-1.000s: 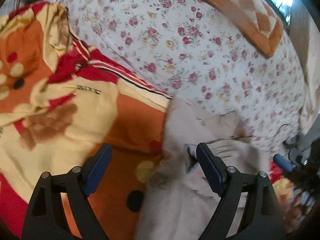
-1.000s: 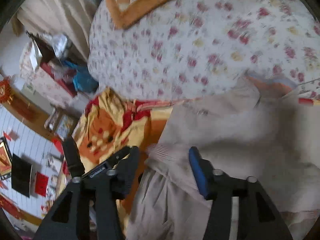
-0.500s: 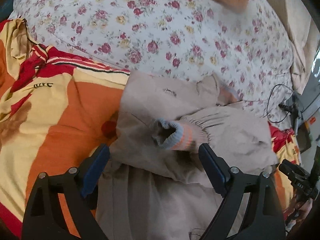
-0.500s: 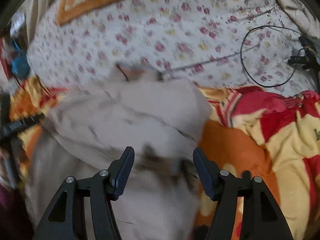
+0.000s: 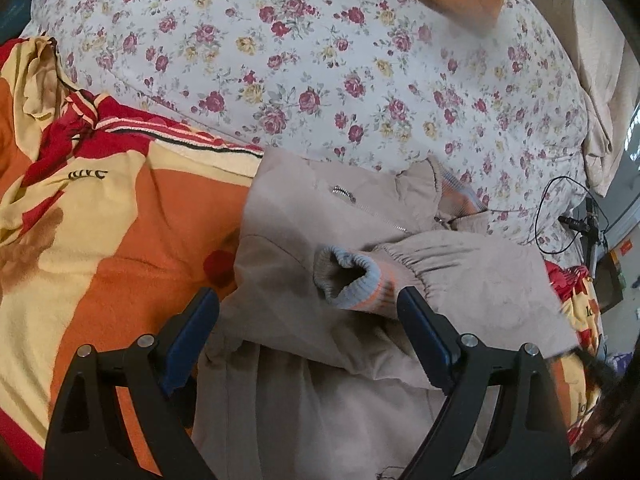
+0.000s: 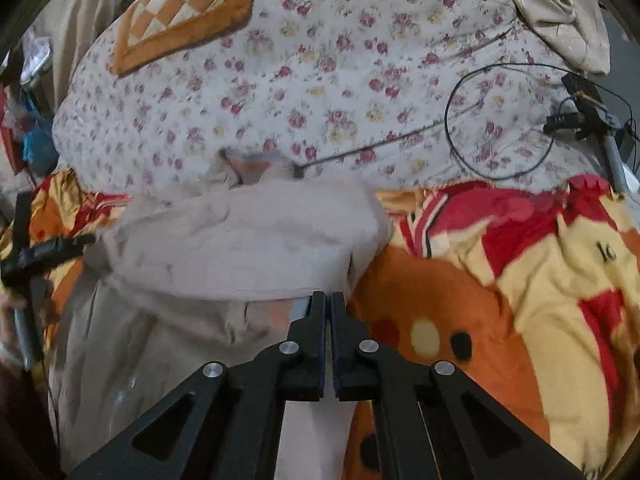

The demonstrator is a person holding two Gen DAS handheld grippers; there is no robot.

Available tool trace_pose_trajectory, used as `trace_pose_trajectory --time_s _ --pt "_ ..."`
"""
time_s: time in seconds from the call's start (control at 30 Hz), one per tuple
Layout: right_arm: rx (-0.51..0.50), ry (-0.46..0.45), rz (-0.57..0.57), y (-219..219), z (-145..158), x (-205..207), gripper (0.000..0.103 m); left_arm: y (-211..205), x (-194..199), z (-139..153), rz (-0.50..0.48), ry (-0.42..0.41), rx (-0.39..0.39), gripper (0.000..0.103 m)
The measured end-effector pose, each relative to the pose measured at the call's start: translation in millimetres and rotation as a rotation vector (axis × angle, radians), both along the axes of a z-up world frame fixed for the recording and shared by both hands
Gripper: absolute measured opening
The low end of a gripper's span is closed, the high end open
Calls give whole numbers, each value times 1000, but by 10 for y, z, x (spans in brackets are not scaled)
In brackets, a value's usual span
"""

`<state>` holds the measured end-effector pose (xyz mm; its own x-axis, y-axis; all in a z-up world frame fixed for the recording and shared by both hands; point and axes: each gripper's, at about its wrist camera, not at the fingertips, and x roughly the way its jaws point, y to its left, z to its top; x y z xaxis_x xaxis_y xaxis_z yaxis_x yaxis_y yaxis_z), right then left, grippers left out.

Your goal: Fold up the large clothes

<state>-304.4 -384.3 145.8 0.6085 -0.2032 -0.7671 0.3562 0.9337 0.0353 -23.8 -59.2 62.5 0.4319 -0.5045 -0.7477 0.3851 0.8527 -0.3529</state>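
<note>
Jaws of the left gripper (image 5: 308,316) stood wide, released, tilted down over the beige jacket (image 5: 360,320). The right gripper (image 6: 329,300) had just clenched beside its hem; whether on cloth was unclear. Its ribbed cuff (image 5: 352,280) lay folded across the chest.

The left matte-black plastic two-finger gripper (image 5: 308,316) has angular arms with triangular cut-outs and round silver screw heads at the pivots. Its fingers (image 5: 424,336) are lined on the inner faces with dark blue pads. The right black gripper (image 6: 329,308) has the same build: open triangular frames, four silver screws and flat, slab-like black fingers (image 6: 316,320).
</note>
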Motion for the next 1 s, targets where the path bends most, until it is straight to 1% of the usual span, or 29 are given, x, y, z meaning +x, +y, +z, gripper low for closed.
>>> trace_pose_trajectory --time_s 0.03,0.07,0.1,0.13,0.17,0.2,0.23,0.27,0.3,0.33,0.37,0.4,0.43,0.5,0.57,0.6,0.67,0.7,0.73,0.77,0.8,0.83,0.87,0.9,0.93,1.0 --pt "-4 46 6 23 -108 -4 0 -3 -3 -3 -2 0 1 91" --pt "-31 119 5 49 -263 17 0 1 -7 -6 -5 4 2 91" --pt "-45 171 4 58 -380 29 0 14 -9 -5 -3 9 -2 91" --pt "-18 230 10 50 -506 28 0 39 -12 1 2 15 -14 91" --pt "-2 245 7 43 -528 17 0 73 -12 14 8 22 -33 91" --pt "12 236 -5 26 -492 -19 5 91 -9 26 12 27 -49 91" --pt "25 216 -16 7 -431 -56 7 112 -2 43 17 31 -68 91" --pt "52 183 -33 -25 -294 -98 12 130 6 62 23 32 -89 91" --pt "70 149 -38 -35 -183 -113 22 133 9 74 26 31 -100 91" --pt "81 105 -40 -43 -67 -121 27 133 2 91 27 25 -113 91" --pt "74 39 -47 -30 95 -96 41 118 -9 101 25 17 -115 91" --pt "56 1 -57 -12 189 -37 52 101 -25 114 21 7 -114 91" --pt "38 -17 -67 1 238 56 56 75 -50 129 13 -7 -110 91" --pt "18 -15 -86 2 214 320 56 -3 -98 144 -13 -26 -91 91" --pt "45 -18 -92 -52 79 598 54 -111 -133 120 -47 -37 -55 91" --pt "70 -16 -92 -88 0 720 52 -158 -140 104 -52 -47 -30 91" --pt "102 1 -106 -188 -215 969 52 -274 -132 56 -39 -81 50 91" --pt "105 8 -129 -254 -313 1042 52 -327 -107 22 -35 -90 81 91" --pt "124 15 -178 -382 -465 1138 52 -343 -90 -4 -33 -92 91 91" --pt "139 20 -213 -462 -572 1165 52 -391 -43 -66 -27 -88 116 91" --pt "163 39 -259 -593 -719 1211 52 -410 -25 -108 -22 -84 135 91" --pt "189 72 -303 -701 -881 1250 52 -445 7 -196 -17 -68 178 91" --pt "232 85 -330 -804 -1050 1253 52 -456 20 -245 -8 -83 182 91" --pt "229 54 -327 -809 -1045 1232 51 -461 25 -283 -11 -77 194 91" --pt "224 58 -318 -791 -1002 1218 53 -448 20 -287 -10 -87 191 91" --pt "212 98 -298 -734 -918 1187 54 -438 7 -275 -11 -90 191 91"
